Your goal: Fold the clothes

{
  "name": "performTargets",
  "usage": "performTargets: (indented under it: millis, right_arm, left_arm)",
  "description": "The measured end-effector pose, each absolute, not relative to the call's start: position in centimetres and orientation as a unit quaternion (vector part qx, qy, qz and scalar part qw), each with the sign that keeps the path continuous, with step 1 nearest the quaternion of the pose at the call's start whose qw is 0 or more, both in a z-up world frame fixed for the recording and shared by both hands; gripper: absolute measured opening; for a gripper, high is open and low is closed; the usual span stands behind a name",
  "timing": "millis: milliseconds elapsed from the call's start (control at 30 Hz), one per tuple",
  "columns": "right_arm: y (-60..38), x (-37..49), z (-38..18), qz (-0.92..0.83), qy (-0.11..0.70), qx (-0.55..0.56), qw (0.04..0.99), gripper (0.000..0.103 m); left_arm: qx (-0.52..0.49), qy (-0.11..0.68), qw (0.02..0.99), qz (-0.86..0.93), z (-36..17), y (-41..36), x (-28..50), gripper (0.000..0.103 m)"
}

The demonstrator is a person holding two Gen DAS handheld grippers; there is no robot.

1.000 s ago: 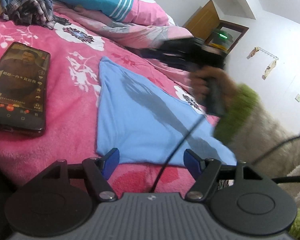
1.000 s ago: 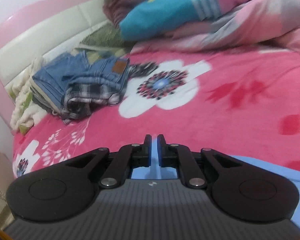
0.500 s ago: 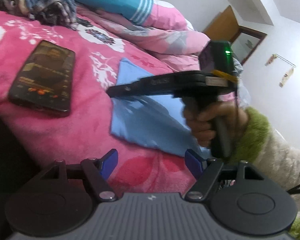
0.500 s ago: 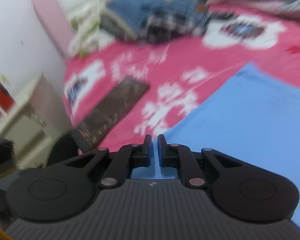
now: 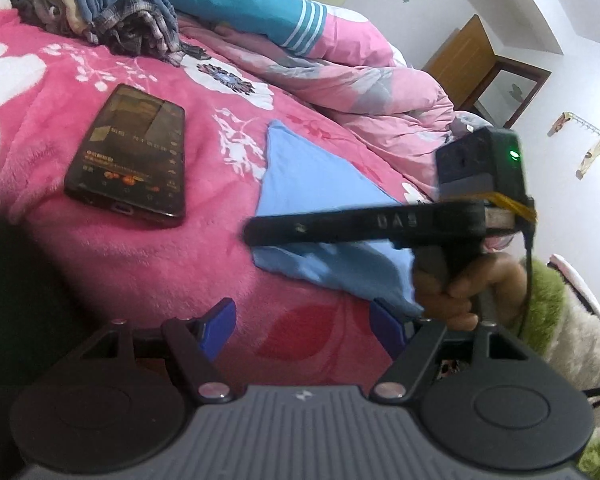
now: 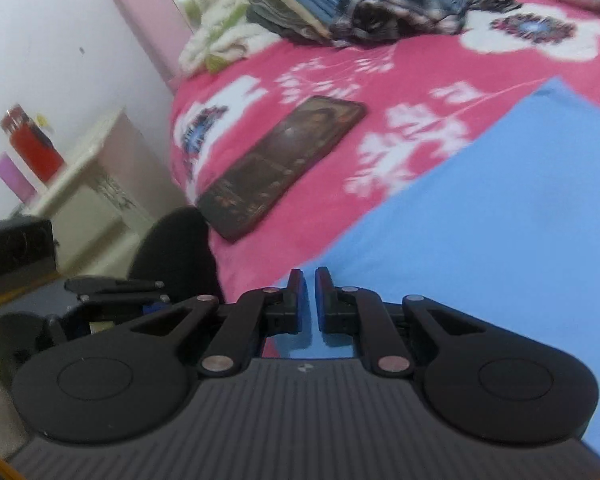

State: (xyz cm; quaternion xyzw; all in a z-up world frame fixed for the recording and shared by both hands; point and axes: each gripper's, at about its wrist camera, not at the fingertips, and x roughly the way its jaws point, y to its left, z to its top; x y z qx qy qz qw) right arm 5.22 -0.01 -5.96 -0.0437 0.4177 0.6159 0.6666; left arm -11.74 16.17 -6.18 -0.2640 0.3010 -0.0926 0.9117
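Note:
A light blue cloth (image 5: 312, 184) lies flat on the pink flowered blanket (image 5: 140, 248), one corner pointing away from me. My right gripper (image 5: 254, 234), held by a hand (image 5: 460, 292) in a fluffy green sleeve, reaches leftward just above the cloth's near left corner. In its own view the right gripper (image 6: 309, 280) is shut, a thin slit between the blue pads, and the cloth (image 6: 480, 208) spreads below and to the right. I cannot see any fabric pinched. My left gripper (image 5: 304, 320) stands open over the bed's near edge, nothing between its fingers.
A phone (image 5: 130, 156) with its screen lit lies left of the cloth, also visible from the right wrist as the phone (image 6: 284, 164). Folded clothes (image 6: 340, 4) are stacked by the headboard. A bunched pink quilt (image 5: 360, 80) fills the far side. A cream nightstand (image 6: 88, 176) stands beside the bed.
The right gripper swung left and down across the cloth toward its near left corner, staying shut. The left gripper shifted slightly, still open.

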Motion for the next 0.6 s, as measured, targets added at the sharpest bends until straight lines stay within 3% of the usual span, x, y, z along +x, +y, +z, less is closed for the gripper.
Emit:
performTargets:
  millis: [133, 367, 600]
  right_arm:
    - [-0.2, 5.7, -5.9, 0.642, 0.422, 0.051, 0.638, 0.007]
    - [-10.5, 7.6, -4.1, 0.56, 0.4, 0.163, 0.707, 0.007]
    - [-19.4, 5.6, -6.7, 0.465, 0.413, 0.21, 0.755, 0.006]
  left_arm:
    - [-0.233, 0.291, 0.924, -0.086, -5.3, 15.5, -11.8, 0.075]
    - [-0.168, 0.266, 0.941, -0.121, -4.2, 12.6, -8.8, 0.075]
    - [-0.131, 0.325, 0.93, -0.108, -5.1, 11.3, -7.9, 0.075]
